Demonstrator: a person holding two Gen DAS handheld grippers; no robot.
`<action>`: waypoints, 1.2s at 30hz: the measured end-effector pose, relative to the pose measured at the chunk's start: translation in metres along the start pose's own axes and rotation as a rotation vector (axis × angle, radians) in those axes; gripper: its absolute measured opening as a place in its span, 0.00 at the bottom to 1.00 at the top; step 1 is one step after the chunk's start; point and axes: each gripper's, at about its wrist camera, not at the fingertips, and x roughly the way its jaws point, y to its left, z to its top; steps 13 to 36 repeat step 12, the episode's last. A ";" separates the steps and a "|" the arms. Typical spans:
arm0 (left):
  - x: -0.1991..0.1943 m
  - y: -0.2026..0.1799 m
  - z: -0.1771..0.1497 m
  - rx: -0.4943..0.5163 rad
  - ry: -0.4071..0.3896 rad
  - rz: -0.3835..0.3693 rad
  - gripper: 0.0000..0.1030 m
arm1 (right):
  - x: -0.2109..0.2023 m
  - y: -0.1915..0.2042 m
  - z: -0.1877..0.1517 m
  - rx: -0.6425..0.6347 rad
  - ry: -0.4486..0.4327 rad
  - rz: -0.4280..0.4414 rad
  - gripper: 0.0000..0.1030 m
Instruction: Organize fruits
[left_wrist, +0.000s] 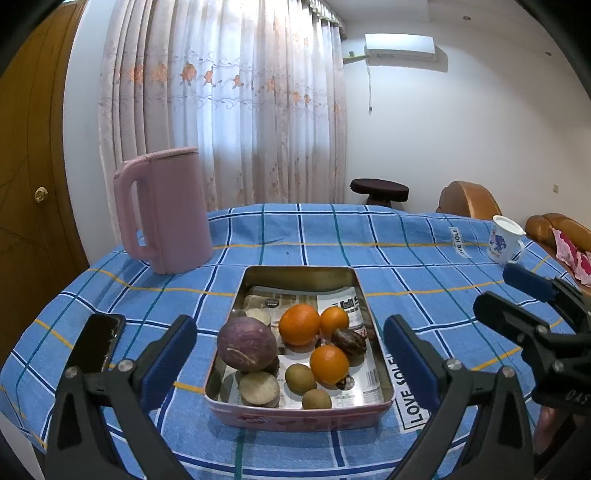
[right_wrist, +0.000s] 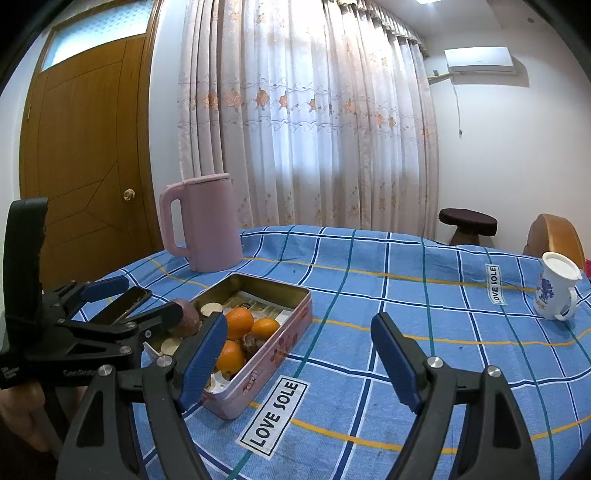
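Judging by how things lie, the sorting looks nearly finished or not yet begun: every fruit in sight sits inside the tin (left_wrist: 369, 306) on the worktop (left_wrist: 424, 266), and none lies loose on the cloth. Three oranges (left_wrist: 299, 324) cluster at the middle, a big purple fruit (left_wrist: 246, 344) at nine o'clock of them, two kiwis (left_wrist: 300, 377) toward six o'clock, with a dark fruit and pale slices between. Whether they need regrouping I cannot tell. The left tongs (left_wrist: 291, 362) are spread wide, straddling the tin and gripping nothing. The right tongs (right_wrist: 299, 354) also gape, empty, over bare cloth at three o'clock of the tin.
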 end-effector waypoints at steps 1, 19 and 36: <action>0.000 -0.001 0.000 0.001 0.002 0.002 1.00 | 0.000 0.000 0.000 -0.001 0.000 -0.001 0.79; 0.003 -0.002 -0.003 -0.004 0.011 0.008 1.00 | 0.000 -0.009 -0.005 0.007 0.016 -0.017 0.79; 0.003 -0.002 -0.003 -0.004 0.011 0.008 1.00 | 0.000 -0.009 -0.005 0.007 0.016 -0.017 0.79</action>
